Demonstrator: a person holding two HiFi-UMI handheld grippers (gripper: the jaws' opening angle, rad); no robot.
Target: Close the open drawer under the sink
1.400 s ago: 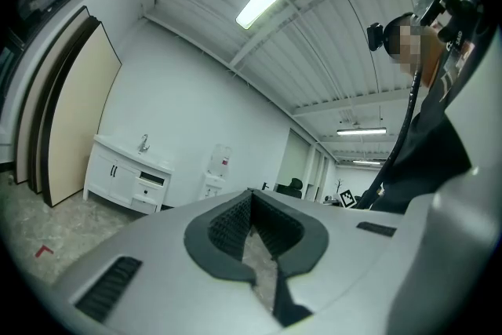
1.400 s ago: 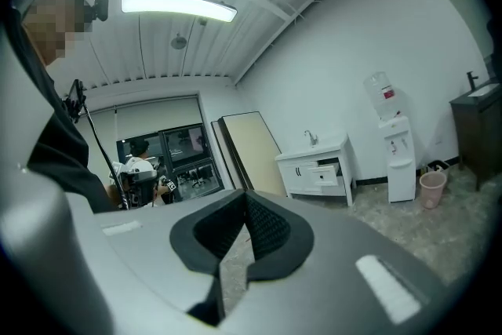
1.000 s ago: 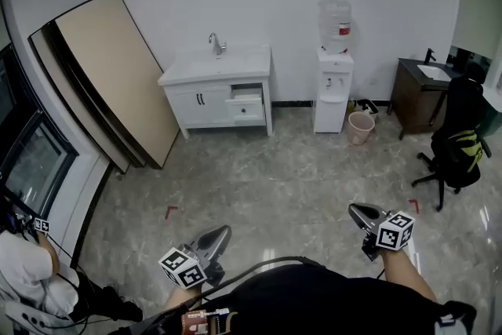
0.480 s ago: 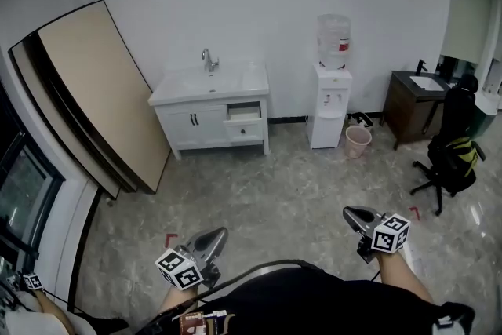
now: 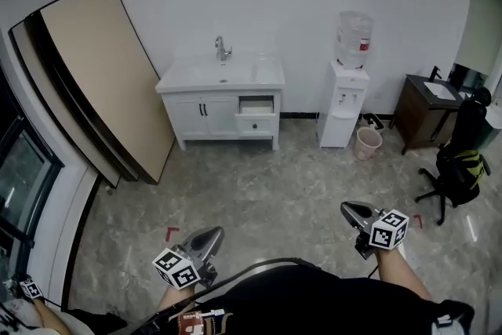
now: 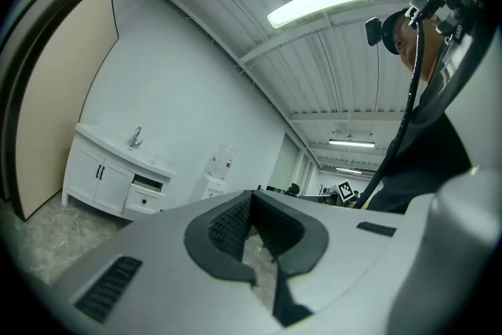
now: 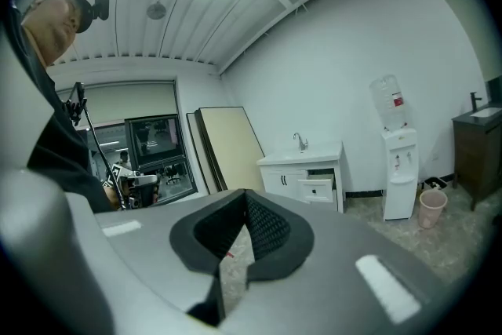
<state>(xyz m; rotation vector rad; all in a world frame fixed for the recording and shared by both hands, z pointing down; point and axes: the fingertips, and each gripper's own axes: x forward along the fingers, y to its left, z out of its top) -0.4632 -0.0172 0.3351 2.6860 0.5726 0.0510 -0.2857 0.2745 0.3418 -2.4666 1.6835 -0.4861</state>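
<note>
**Drawer hanging open at the far wall, both grippers empty**

The drawer (image 5: 257,124) is sitting pulled out of the white vanity cabinet (image 5: 205,117), at the cabinet's right end, in the upper middle of the head view. It is lying directly under the sink (image 5: 223,73), whose faucet (image 5: 223,49) is standing against the back wall. Two cabinet doors with dark handles are showing just left of the drawer.

The left gripper (image 5: 212,235) is pointing up-frame from the lower left of the head view, and the right gripper (image 5: 351,209) from the lower right. Both are hanging over the marbled floor (image 5: 274,184), well apart from the cabinet. Each gripper's own view is showing its jaws drawn together at the tips with nothing between them.

Large boards (image 5: 94,74) are leaning on the wall at the left of the frame. A water dispenser (image 5: 343,112) is standing just right of the cabinet, with a pink bin (image 5: 367,143) beside it. An office chair (image 5: 459,169) is standing at the right edge.
</note>
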